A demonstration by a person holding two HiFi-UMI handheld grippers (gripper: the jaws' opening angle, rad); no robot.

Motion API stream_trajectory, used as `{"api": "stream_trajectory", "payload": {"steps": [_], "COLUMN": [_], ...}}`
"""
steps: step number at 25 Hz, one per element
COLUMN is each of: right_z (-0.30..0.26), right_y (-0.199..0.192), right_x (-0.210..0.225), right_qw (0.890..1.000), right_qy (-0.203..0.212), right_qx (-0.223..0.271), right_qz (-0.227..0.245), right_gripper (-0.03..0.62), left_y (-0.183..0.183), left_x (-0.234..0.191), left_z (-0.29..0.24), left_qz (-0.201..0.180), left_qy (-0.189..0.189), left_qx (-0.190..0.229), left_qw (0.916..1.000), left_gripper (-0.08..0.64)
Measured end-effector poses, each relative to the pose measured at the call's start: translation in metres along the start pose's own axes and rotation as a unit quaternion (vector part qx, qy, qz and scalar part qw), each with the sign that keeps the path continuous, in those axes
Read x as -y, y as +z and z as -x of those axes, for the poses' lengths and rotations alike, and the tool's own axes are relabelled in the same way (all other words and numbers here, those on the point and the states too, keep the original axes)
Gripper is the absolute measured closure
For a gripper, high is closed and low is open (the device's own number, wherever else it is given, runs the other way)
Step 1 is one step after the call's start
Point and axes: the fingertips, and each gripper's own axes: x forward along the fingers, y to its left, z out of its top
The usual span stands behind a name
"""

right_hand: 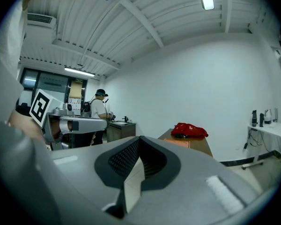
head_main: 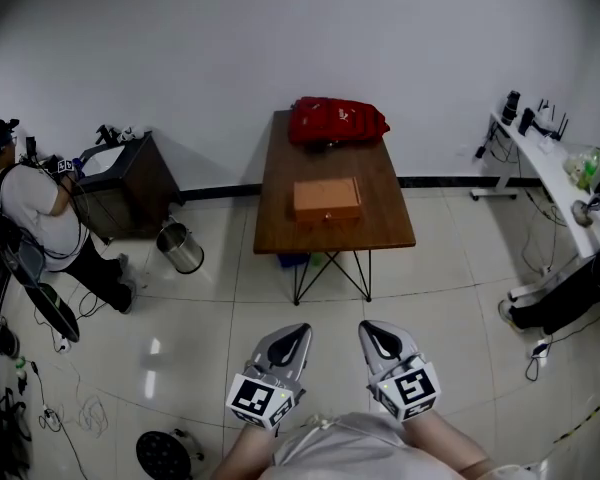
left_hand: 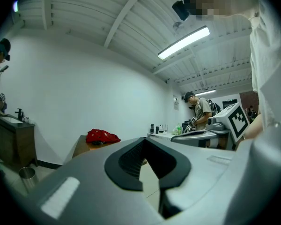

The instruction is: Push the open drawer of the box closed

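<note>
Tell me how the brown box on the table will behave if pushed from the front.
The box looks low and flat, so it probably won't tip. Nothing visibly holds it on the smooth table, so it may slide toward the red bag behind it unless braced.

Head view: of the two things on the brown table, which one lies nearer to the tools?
The flat orange box, in the middle of the table. The red bag lies beyond it at the far end, by the wall.
</note>
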Motion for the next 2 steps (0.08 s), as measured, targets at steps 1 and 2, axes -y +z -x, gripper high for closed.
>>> {"api": "stream_trajectory", "payload": {"steps": [1,2], "right_z": [-0.0003,-0.0006], "right_y": [0.0004,0.0008], "right_x": [-0.0003,-0.0005], "right_qw": [1.000,1.000], "right_qy": [0.000,0.000], "right_qx": [-0.001,-0.001], "right_qz": [-0.002,-0.004], "right_gripper": [0.584,0.584], "left_y": [0.0005,0.0009], "left_x": [-0.0005,-0.0009], "left_z": [-0.0003,-0.0006], "left_qz": [-0.001,-0.001], "left_qy": [0.000,0.000], "left_qx": [0.001,0.001], "left_qw": [1.0000,1.0000], "left_gripper": [0.555,0.555]}}
